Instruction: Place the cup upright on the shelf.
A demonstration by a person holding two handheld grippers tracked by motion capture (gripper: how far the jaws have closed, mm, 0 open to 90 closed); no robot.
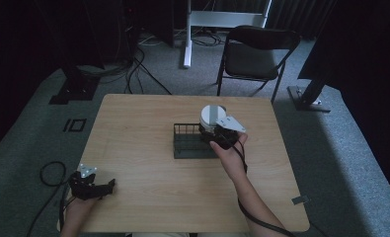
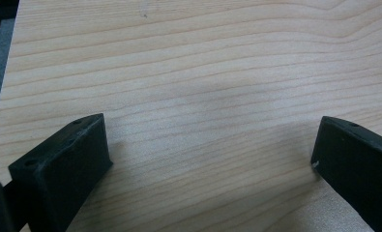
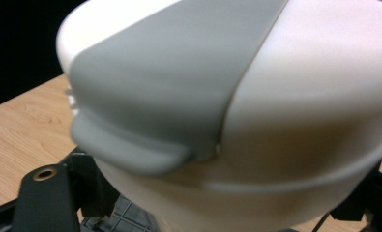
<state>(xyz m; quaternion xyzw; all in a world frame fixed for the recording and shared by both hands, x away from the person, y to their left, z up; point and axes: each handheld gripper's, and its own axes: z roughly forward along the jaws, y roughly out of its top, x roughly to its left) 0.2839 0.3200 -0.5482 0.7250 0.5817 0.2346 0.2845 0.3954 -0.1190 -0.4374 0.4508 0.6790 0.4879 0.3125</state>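
Right gripper (image 1: 221, 134) fingers clamp round white plastic container with grey flip lid (image 3: 237, 106) over black wire rack (image 1: 187, 140) on desk; likely light, rigid, slippery—grip lower body; left gripper (image 1: 101, 187) fingers spread, idle.

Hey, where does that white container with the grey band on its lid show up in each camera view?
High view: the white container sits right of centre, at the black rack, by the right gripper.
Left gripper view: not in it, just bare wooden table.
Right gripper view: close up, centre of frame.
Shared landmark: the wooden table.
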